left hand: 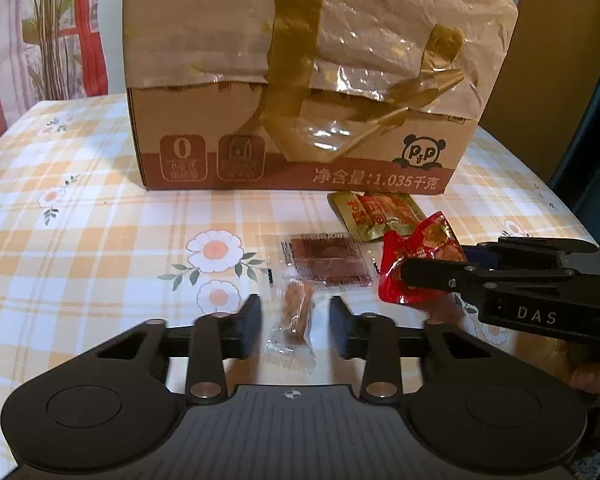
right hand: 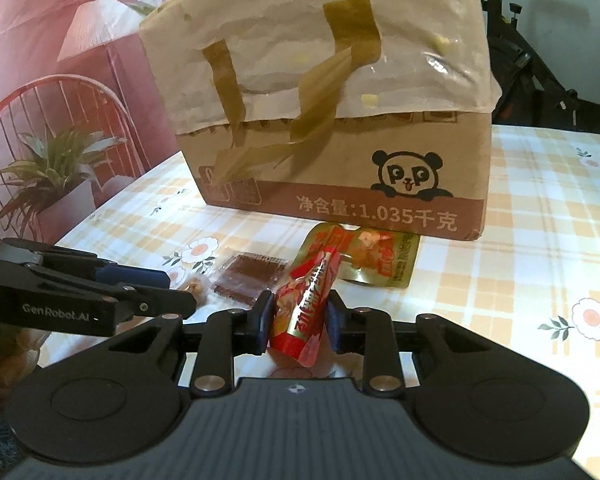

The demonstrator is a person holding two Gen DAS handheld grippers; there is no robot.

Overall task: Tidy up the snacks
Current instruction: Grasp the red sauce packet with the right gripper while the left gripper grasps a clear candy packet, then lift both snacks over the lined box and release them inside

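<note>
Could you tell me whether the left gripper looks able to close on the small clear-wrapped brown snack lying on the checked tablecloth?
Probably yes: the left gripper already straddles the small clear-wrapped brown snack, with nothing between its fingers and the wrapper.

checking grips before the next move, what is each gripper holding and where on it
The right gripper is shut on the red snack packet, across its middle. The left gripper straddles a clear-wrapped snack without gripping it.

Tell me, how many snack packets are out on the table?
4. A clear-wrapped snack lies between the left gripper's open fingers, a dark flat packet beyond it, a gold pouch by the cardboard box, and a red packet pinched in the right gripper. The box may hide more.
</note>
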